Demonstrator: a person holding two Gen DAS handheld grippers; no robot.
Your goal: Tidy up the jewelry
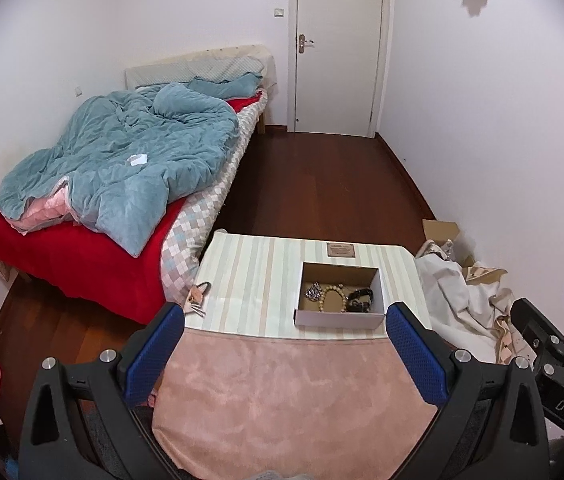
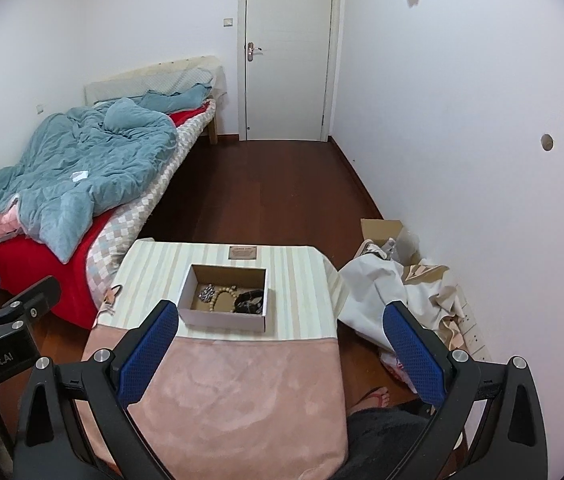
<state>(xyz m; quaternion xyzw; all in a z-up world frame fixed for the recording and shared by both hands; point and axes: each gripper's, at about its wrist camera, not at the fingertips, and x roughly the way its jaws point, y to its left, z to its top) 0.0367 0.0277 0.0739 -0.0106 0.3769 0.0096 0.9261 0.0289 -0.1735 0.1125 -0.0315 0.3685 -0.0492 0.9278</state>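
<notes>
A small open cardboard box [image 1: 340, 318] [image 2: 221, 318] stands on the striped far half of a cloth-covered table [image 1: 249, 276] [image 2: 302, 280]. Inside lie a silvery chain piece [image 1: 314, 291] [image 2: 205, 293], a beige bead bracelet [image 1: 334, 298] [image 2: 221, 298] and a black bracelet [image 1: 361, 299] [image 2: 249, 302]. My left gripper [image 1: 288, 330] is open and empty, held above the pink near half of the table, short of the box. My right gripper [image 2: 282, 330] is open and empty, above the table's near right part. Each gripper shows at the edge of the other's view.
A tan tag with a metal clip [image 1: 197, 298] [image 2: 111, 296] lies at the table's left edge. A brown label [image 1: 340, 250] [image 2: 243, 252] sits behind the box. A bed with a blue quilt [image 1: 133, 160] is at left. Crumpled cloth and cardboard [image 1: 458, 284] [image 2: 394, 284] lie at right.
</notes>
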